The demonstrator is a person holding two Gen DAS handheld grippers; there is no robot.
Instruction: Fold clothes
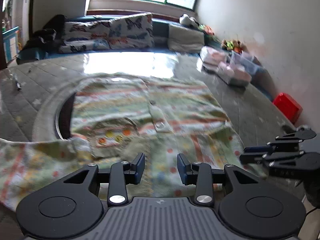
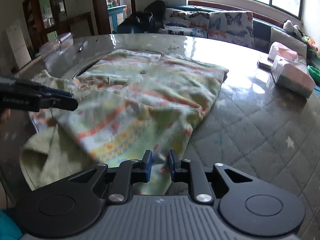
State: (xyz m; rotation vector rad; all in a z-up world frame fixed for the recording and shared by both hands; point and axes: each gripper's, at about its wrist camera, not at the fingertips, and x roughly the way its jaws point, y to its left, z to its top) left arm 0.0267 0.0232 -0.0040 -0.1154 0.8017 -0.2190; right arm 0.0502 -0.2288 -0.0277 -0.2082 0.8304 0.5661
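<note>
A pale green patterned shirt (image 1: 140,108) with orange stripes and buttons lies spread on the glass-topped table (image 1: 130,64); it also shows in the right wrist view (image 2: 140,92). My left gripper (image 1: 161,168) is open just above the shirt's near hem, nothing between its fingers. My right gripper (image 2: 160,165) hovers over the shirt's near corner with its jaws a narrow gap apart and cloth showing between them; whether it grips is unclear. It shows at the right edge of the left wrist view (image 1: 246,156). The left gripper shows from the side in the right wrist view (image 2: 72,100).
Tissue packs (image 2: 290,74) and a clear box (image 1: 246,62) stand at the table's right. A red box (image 1: 288,108) sits by the wall. A bench with butterfly cushions (image 1: 112,34) runs behind the table. A small clip (image 1: 18,84) lies at the left.
</note>
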